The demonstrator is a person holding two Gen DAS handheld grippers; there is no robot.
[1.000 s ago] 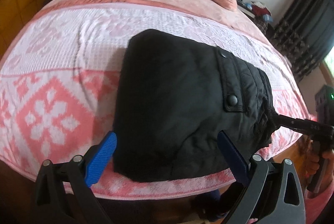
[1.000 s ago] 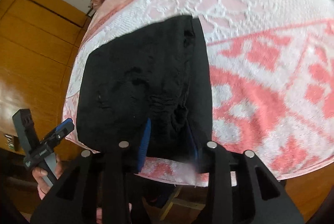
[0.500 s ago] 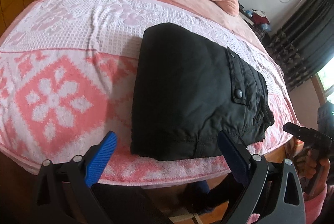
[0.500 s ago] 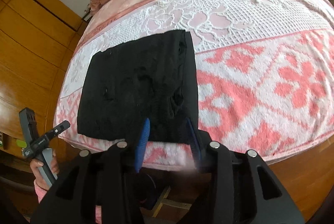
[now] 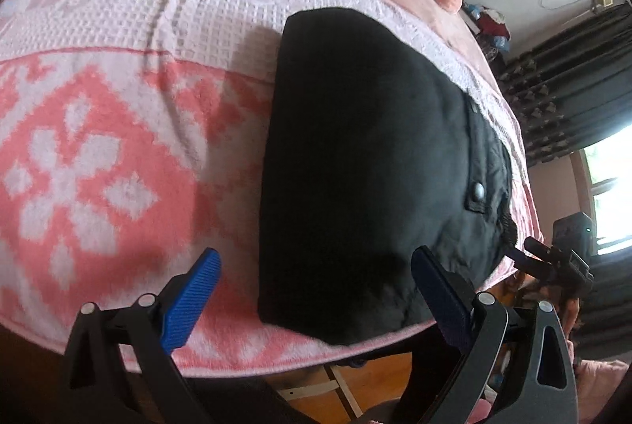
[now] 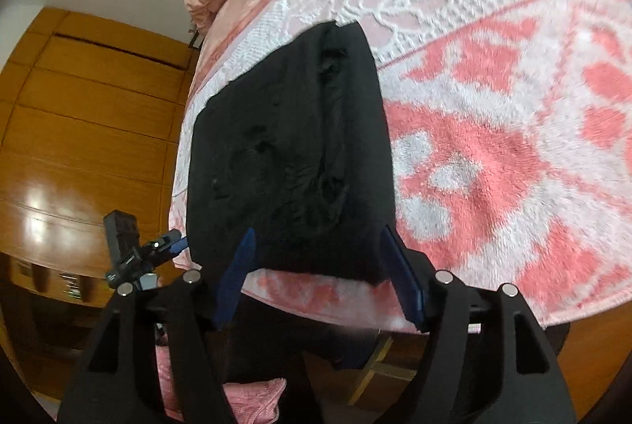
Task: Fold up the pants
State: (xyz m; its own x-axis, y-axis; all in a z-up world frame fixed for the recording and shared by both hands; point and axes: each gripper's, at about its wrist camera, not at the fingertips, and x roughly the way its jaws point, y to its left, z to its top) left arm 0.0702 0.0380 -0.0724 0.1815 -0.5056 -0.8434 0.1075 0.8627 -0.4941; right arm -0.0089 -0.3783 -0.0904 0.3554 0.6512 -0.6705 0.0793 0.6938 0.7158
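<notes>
I am holding both the left gripper (image 5: 312,282) and right gripper (image 6: 316,258) released, the folded pants (image 5: 367,163) lying centre-frame just ahead, long axis running away.

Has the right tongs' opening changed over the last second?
Yes. The right tongs now stand wider, their blue fingers straddling the near corner of the black pants on the pink bedspread; earlier they were narrow.

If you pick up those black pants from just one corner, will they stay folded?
Probably not. The black pants are soft, thick cloth stacked in loose layers, so they would likely flop open. They look bulky, maybe heavyish, and the fuzzy bedspread should keep them from sliding easily.
</notes>
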